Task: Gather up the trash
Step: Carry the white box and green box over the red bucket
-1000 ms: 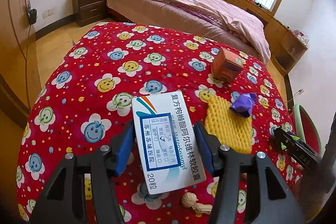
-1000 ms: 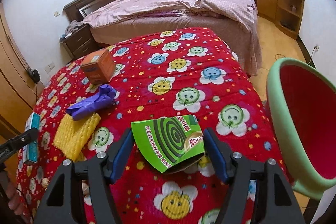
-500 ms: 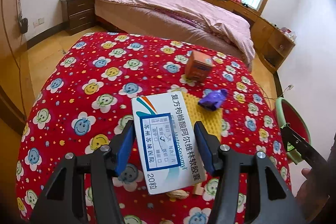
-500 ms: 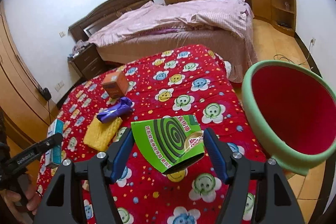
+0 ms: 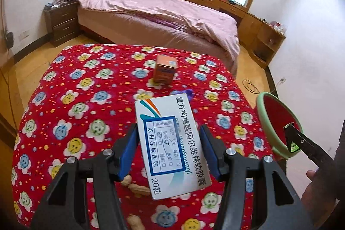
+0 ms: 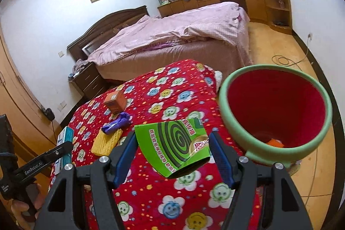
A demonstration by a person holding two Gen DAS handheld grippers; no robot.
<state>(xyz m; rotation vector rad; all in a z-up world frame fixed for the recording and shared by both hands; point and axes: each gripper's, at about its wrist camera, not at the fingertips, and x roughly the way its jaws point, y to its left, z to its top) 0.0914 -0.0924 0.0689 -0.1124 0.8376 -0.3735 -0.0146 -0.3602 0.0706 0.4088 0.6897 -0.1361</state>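
Left wrist view: the left gripper (image 5: 170, 151) pinches a white medicine box (image 5: 171, 143) between its blue pads (image 5: 128, 149), the box held up above a table draped in a red quilt (image 5: 82, 100) printed with smiling flowers. On the quilt beyond the box stands an orange carton (image 5: 165, 71), and a scrap of purple wrapper (image 5: 188, 93) shows just past the box's top edge. A few peanut shells (image 5: 134, 188) lie on the quilt below the gripper. At the right edge of the table sits a green bin (image 5: 264, 120) with a red inside, and the right gripper's black finger reaches over its rim there. Right wrist view: the right gripper (image 6: 173, 152) is clamped on a green mosquito-coil box (image 6: 174, 144), which hangs in the air over the quilt just beside the bin (image 6: 235, 128); the box is flattened and open at its lower end. An orange bit of trash (image 6: 276, 142) lies in the bottom of the bin. A yellow foam net (image 6: 105, 140) rests on the quilt with the purple wrapper (image 6: 117, 123) touching its far end, and the orange carton (image 6: 115, 101) stands behind them. A bed with a pink cover (image 6: 172, 33) fills the room beyond.
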